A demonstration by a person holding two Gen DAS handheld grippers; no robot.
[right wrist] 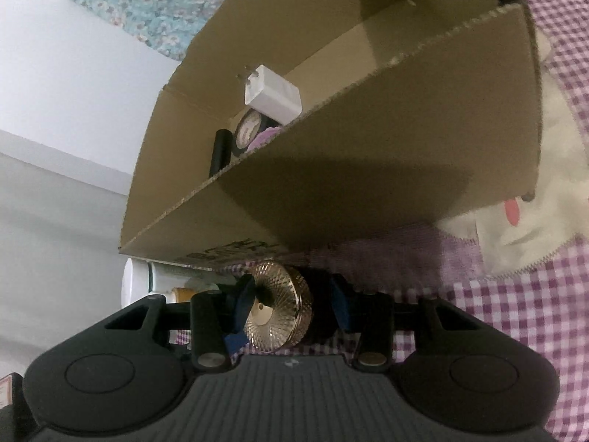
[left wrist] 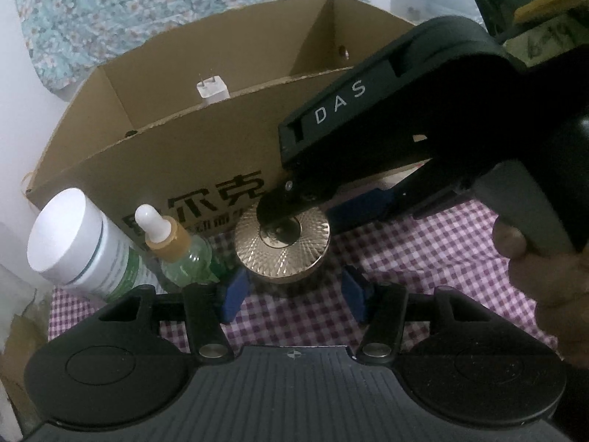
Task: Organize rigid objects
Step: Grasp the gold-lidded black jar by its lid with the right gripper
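Note:
A round jar with a ribbed gold lid (left wrist: 283,246) sits low over the purple checked cloth (left wrist: 423,258), just in front of the cardboard box (left wrist: 184,147). My right gripper (right wrist: 291,305) is shut on it. One pad presses the lid face and the other the dark base (right wrist: 322,309). In the left wrist view that gripper (left wrist: 313,210) reaches in from the right, one fingertip on the lid's centre. My left gripper (left wrist: 294,294) stands open; its blue pads (left wrist: 235,294) flank the jar's near edge without pressing on it.
A white-capped bottle (left wrist: 62,235) and a dropper bottle (left wrist: 165,235) stand left of the jar, against the box. The box holds a white charger (right wrist: 272,95), a black cylinder (right wrist: 221,151) and a round tin (right wrist: 250,132). A person's hand (left wrist: 533,269) grips the right tool.

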